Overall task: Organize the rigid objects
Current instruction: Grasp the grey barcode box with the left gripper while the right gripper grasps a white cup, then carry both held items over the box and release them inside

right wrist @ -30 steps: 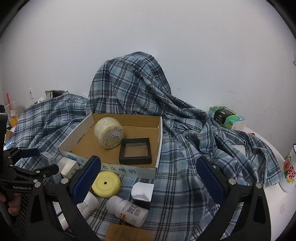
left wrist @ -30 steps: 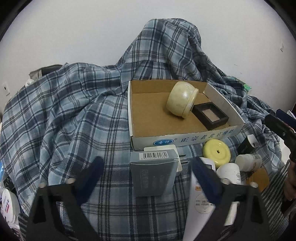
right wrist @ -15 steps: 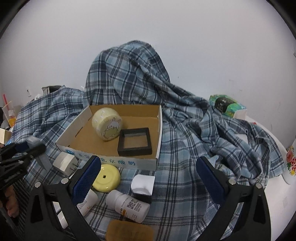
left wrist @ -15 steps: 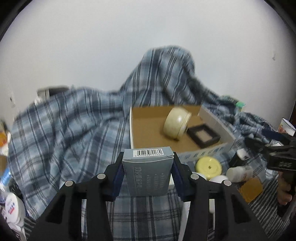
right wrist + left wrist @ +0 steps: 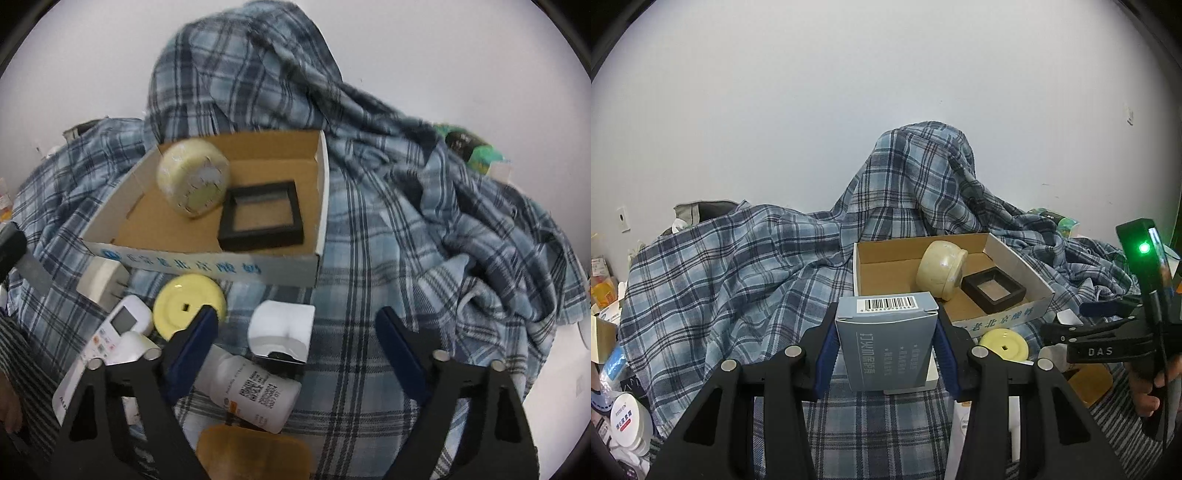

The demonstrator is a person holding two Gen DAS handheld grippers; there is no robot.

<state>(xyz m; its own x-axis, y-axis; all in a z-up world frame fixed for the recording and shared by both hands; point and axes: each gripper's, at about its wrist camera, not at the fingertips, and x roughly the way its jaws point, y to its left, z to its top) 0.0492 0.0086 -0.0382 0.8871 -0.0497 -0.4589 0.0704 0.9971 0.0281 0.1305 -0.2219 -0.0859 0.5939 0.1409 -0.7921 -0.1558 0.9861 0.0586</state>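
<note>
Left wrist view, left claw (image 5: 886, 350) clenched on upright grey box (image 5: 886, 349), held in front of cardboard tray (image 5: 1015, 317), right claw (image 5: 295, 354) spread wide above white bottle (image 5: 255, 391).

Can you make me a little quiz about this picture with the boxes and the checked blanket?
1. True or false: the left gripper holds the grey cardboard box with a barcode between its fingers.
2. What lies in the shallow brown cardboard tray beside the cream round ceramic jar? A) a spoon B) a black square frame C) a red ball
3. Fill in: the right gripper is open above a white plastic ____ with a printed label.

Key: 1 true; 2 B; 3 bottle.
</note>
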